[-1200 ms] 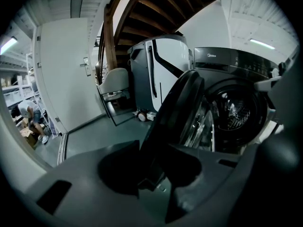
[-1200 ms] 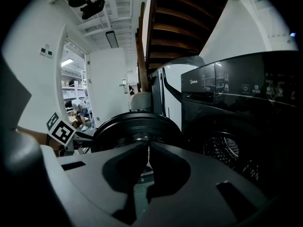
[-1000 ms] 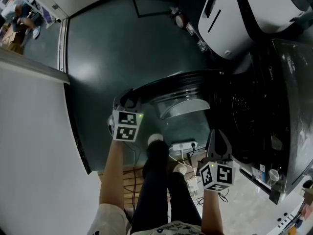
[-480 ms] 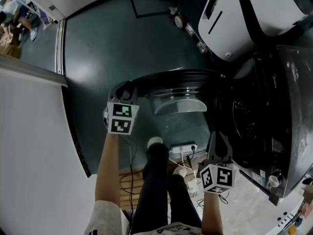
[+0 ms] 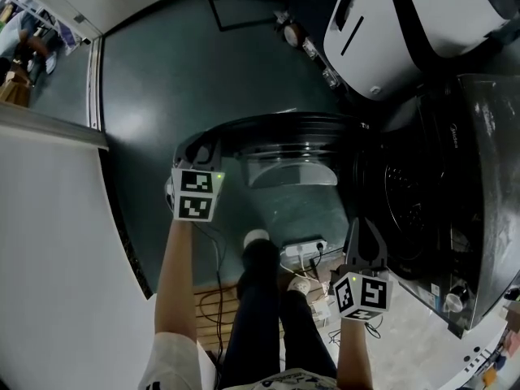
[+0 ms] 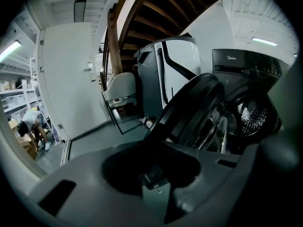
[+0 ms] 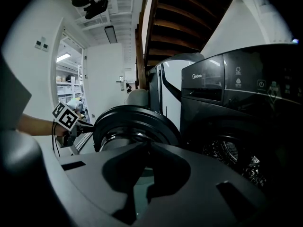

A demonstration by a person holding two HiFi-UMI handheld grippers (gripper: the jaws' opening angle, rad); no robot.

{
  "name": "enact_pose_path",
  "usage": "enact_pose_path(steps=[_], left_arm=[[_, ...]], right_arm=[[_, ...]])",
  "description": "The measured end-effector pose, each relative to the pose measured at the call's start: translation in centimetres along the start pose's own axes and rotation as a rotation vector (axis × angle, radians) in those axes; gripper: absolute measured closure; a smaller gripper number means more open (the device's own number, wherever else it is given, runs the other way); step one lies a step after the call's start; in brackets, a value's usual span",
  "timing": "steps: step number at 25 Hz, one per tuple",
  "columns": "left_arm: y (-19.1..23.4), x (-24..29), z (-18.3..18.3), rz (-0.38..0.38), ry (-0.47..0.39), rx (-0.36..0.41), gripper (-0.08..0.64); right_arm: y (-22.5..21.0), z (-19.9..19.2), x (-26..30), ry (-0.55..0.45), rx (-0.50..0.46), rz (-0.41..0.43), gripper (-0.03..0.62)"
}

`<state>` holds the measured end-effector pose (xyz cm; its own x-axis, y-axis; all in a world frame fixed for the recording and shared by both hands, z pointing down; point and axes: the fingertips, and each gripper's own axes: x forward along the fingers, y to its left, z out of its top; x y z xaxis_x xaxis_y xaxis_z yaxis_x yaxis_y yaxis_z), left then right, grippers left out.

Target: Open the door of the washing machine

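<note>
The dark washing machine [image 5: 459, 177] stands at the right with its drum [image 5: 406, 210] exposed. Its round black door [image 5: 284, 127] stands swung wide out to the left, the glass bowl [image 5: 288, 173] facing me. My left gripper [image 5: 203, 149] is at the door's far left rim; its jaws have just closed a little and grip that rim. In the left gripper view the door [image 6: 189, 103] runs down into my left gripper [image 6: 154, 176]. My right gripper [image 5: 361, 222] hangs shut and empty before the machine's front. The right gripper view shows the door [image 7: 132, 122] and the left gripper [image 7: 83, 125] beyond my right gripper [image 7: 142, 174].
A white appliance [image 5: 422, 23] stands behind the washing machine. A power strip with cables [image 5: 305, 246] lies on the floor by my foot [image 5: 258, 240]. A white wall [image 5: 57, 258] bounds the left side. A person [image 5: 24, 15] bends over far off at the top left.
My left gripper has moved left and slightly up the picture with the door's rim, and the door has swung further open. The right gripper has barely shifted.
</note>
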<state>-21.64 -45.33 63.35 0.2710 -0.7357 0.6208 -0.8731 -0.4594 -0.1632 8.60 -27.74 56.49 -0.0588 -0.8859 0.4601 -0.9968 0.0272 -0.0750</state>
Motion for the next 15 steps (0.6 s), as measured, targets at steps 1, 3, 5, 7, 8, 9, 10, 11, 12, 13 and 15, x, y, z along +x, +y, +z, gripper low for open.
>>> enact_pose_path(steps=[1, 3, 5, 7, 8, 9, 10, 11, 12, 13, 15], left_arm=[[0.0, 0.1, 0.0, -0.001, 0.002, 0.003, 0.468], [-0.2, 0.3, -0.1, -0.002, 0.005, 0.007, 0.468], [-0.1, 0.4, -0.1, 0.008, 0.003, 0.009, 0.468], [-0.1, 0.3, 0.0, 0.013, 0.000, 0.003, 0.468], [0.0, 0.1, 0.1, 0.015, -0.002, -0.002, 0.468], [-0.1, 0.0, 0.2, 0.017, -0.006, -0.007, 0.468], [-0.1, -0.2, 0.3, 0.020, -0.009, -0.010, 0.468], [-0.2, -0.5, 0.5, 0.023, -0.014, -0.013, 0.468], [-0.3, -0.9, 0.7, 0.027, -0.020, -0.017, 0.468], [-0.3, -1.3, 1.0, 0.032, -0.027, -0.022, 0.468], [-0.5, -2.6, 1.8, 0.044, -0.049, -0.043, 0.468]], right_arm=[[-0.2, 0.0, 0.0, 0.000, -0.001, -0.003, 0.574], [-0.5, 0.0, 0.1, 0.001, -0.005, -0.010, 0.574], [-0.6, 0.0, 0.1, 0.001, -0.021, -0.013, 0.574], [-0.4, 0.3, 0.1, -0.004, -0.030, -0.010, 0.574], [-0.4, 0.5, 0.1, -0.008, -0.029, -0.008, 0.574], [-0.4, 0.7, 0.1, -0.012, -0.026, -0.007, 0.572], [-0.3, 0.9, 0.0, -0.017, -0.024, -0.005, 0.574], [-0.3, 1.1, -0.1, -0.022, -0.022, -0.004, 0.574], [-0.3, 1.3, -0.2, -0.027, -0.021, -0.002, 0.574], [-0.3, 1.6, -0.4, -0.033, -0.021, 0.000, 0.574], [-0.4, 2.3, -0.9, -0.048, -0.021, 0.003, 0.574]])
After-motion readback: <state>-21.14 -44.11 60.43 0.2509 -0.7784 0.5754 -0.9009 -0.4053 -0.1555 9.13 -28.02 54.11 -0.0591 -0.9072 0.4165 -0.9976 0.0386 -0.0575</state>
